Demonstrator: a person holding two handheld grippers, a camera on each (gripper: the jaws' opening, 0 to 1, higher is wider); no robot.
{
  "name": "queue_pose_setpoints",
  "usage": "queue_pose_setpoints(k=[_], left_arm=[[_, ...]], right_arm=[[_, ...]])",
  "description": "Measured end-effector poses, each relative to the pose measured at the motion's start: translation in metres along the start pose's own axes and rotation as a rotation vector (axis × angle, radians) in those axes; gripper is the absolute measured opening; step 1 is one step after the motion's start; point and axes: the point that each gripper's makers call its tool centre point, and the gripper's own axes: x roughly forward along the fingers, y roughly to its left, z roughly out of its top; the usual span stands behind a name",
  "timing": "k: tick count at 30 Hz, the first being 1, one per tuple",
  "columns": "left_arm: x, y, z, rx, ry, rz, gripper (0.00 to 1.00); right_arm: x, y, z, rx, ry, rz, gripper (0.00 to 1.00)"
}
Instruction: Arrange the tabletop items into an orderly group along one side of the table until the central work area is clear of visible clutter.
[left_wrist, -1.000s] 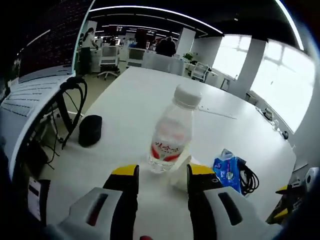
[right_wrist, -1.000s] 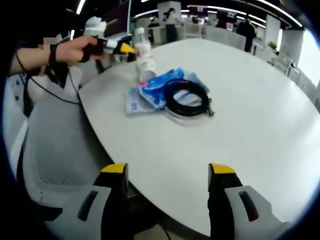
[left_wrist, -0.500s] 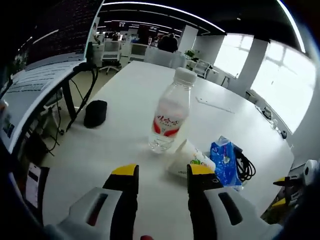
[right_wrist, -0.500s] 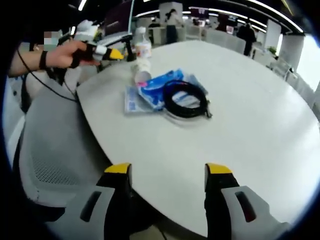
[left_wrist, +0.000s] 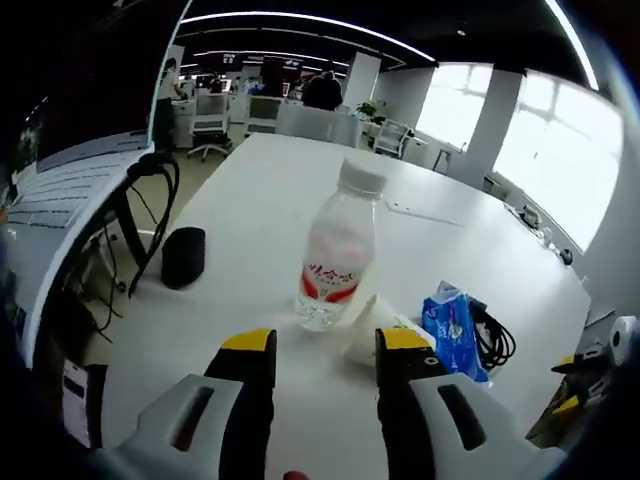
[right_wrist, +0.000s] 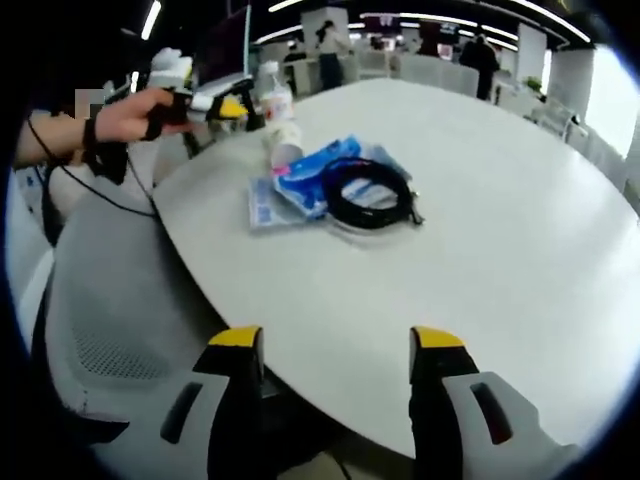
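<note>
Open-plan office. Large white oval table (left_wrist: 270, 190) with a smooth matte top. Dark ceiling carrying long curved LED light strips (left_wrist: 300, 20). Tall bright windows (left_wrist: 560, 150) along one wall, split by a white square column (left_wrist: 495, 115); daylight blown out. White swivel office chairs (left_wrist: 210, 115) and more white desks at the far end, people standing there. Grey mesh chair seat (right_wrist: 110, 300) tucked at the near table edge in the right gripper view. Black looped cable stand (left_wrist: 150, 200) beside a white slatted desk (left_wrist: 60, 190).
</note>
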Motion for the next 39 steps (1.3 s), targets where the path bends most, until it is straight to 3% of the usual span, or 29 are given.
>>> queue_pose_setpoints(k=[6,10,17,24,39], left_arm=[[0.014,-0.002,0.012,0.023,-0.006,-0.023,0.42],[0.024,-0.008,0.020,0.022,-0.011,-0.044,0.45],[0.038,-0.011,0.029,0.043,-0.016,-0.055,0.47],[0.046,-0.011,0.036,0.033,-0.046,-0.057,0.37],[0.047,-0.011,0.036,-0.045,-0.096,0.044,0.36]], right_arm=[[-0.003,0.000,-0.003,0.047,0.008,-0.005,0.57],[-0.007,-0.002,0.000,0.079,-0.024,-0.009,0.56],[-0.009,-0.003,-0.002,0.081,-0.013,-0.007,0.55],[-0.011,-0.004,0.000,0.134,-0.037,-0.002,0.52],[-0.011,-0.009,-0.002,0.147,-0.026,-0.001,0.47]])
